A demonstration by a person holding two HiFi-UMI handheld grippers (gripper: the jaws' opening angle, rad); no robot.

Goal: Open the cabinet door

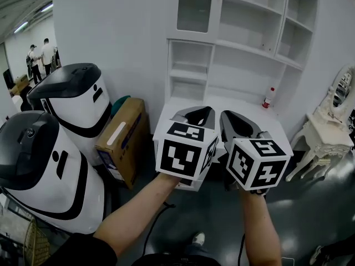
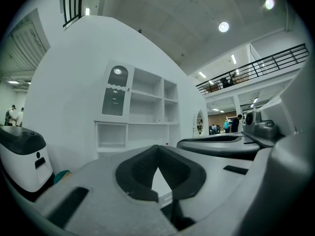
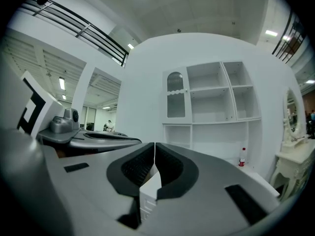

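Cabinet door [image 1: 194, 10] sits at the upper left of the white shelf unit [image 1: 244, 43], a narrow upright panel with a darker glazed pane, closed flat against its frame, high in the middle of the head view and well apart from both tools. It looks light and stiff and should swing easily on its hinges, but the pane may be fragile, so the hold belongs on the frame's free edge or on a knob; no view shows a knob clearly, nor which side carries the hinges. From the left of the head view: people [image 1: 41, 54] stand far off in the upper left corner, two white-and-black machines [image 1: 72, 93] fill the left side, and a cardboard box [image 1: 125, 140] leans beside them against the white wall. At centre, the left gripper [image 1: 198, 114] points level toward the unit with its jaws pressed together on nothing, and just to its right the right gripper [image 1: 237, 123] does the same, its pads meeting in a thin seam. Below the shelves a white counter [image 1: 244, 112] carries a small red-capped bottle [image 1: 268, 98] near its right end. Further right stands a white dressing table [image 1: 327, 134] with an oval mirror [image 1: 344, 90]. The floor [image 1: 310, 215] is dark and glossy, and the hall is high and open, with a railed gallery in the gripper views.
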